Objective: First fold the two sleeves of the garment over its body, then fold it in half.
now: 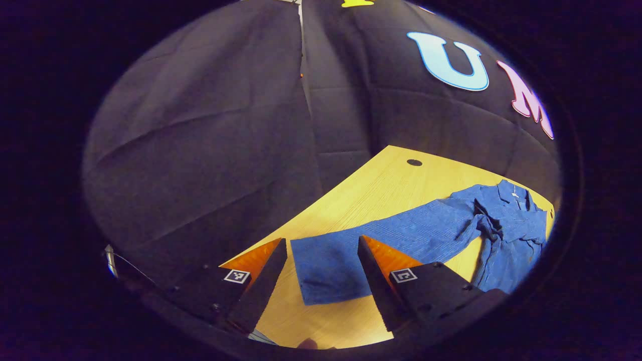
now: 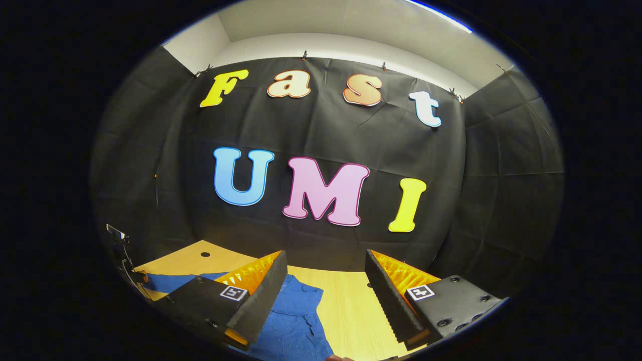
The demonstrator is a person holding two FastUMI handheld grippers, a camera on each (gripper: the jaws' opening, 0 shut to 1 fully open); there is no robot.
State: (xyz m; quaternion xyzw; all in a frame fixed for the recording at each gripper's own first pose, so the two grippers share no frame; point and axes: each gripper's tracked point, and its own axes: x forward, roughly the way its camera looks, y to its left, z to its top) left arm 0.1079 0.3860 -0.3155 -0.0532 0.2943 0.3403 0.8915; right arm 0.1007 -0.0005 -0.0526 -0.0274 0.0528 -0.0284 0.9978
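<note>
— How far along is it?

— Barely begun, I'd say. The blue shirt (image 1: 426,230) lies on the wooden bench (image 1: 371,190) with one sleeve (image 1: 326,265) stretched straight out, not yet folded over the body.

— And the grippers?

— The left gripper (image 1: 321,273) hangs wide open over that sleeve's end, holding nothing. The right gripper (image 2: 326,291) is wide open too, empty, above the shirt's other edge. Black cloth wall (image 1: 200,125) behind.
</note>
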